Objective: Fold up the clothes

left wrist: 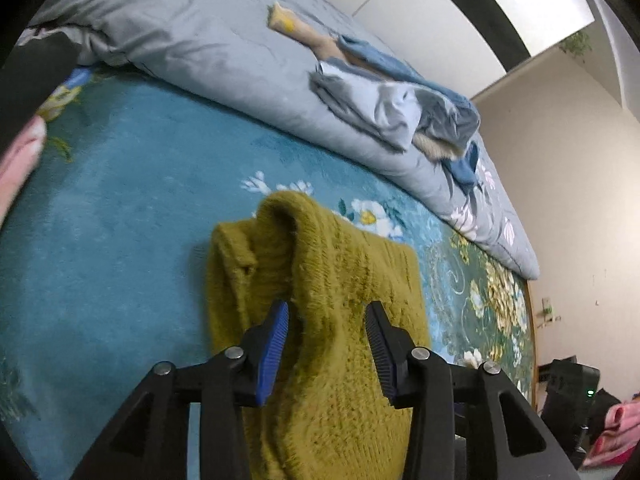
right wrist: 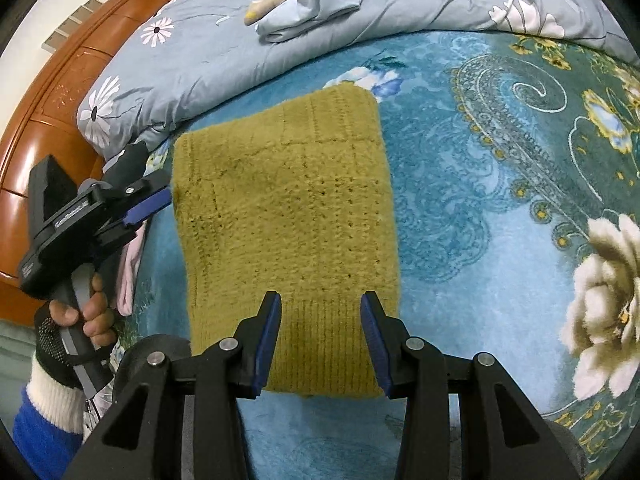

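A mustard-yellow knitted sweater [right wrist: 288,216] lies folded into a rectangle on the blue floral blanket [right wrist: 480,240]. It also shows in the left wrist view [left wrist: 320,300], with its bunched end farthest from the camera. My left gripper [left wrist: 327,316] is open, its blue pads either side of the sweater's near part. In the right wrist view the left gripper [right wrist: 150,202] sits at the sweater's left edge. My right gripper [right wrist: 320,312] is open over the sweater's ribbed hem, holding nothing.
A grey-blue floral quilt [left wrist: 224,52] is heaped along the far side of the bed, with a pile of blue and beige clothes [left wrist: 392,100] on it. A pink garment [right wrist: 130,264] lies by the sweater's left edge. A wooden headboard [right wrist: 52,108] stands at left.
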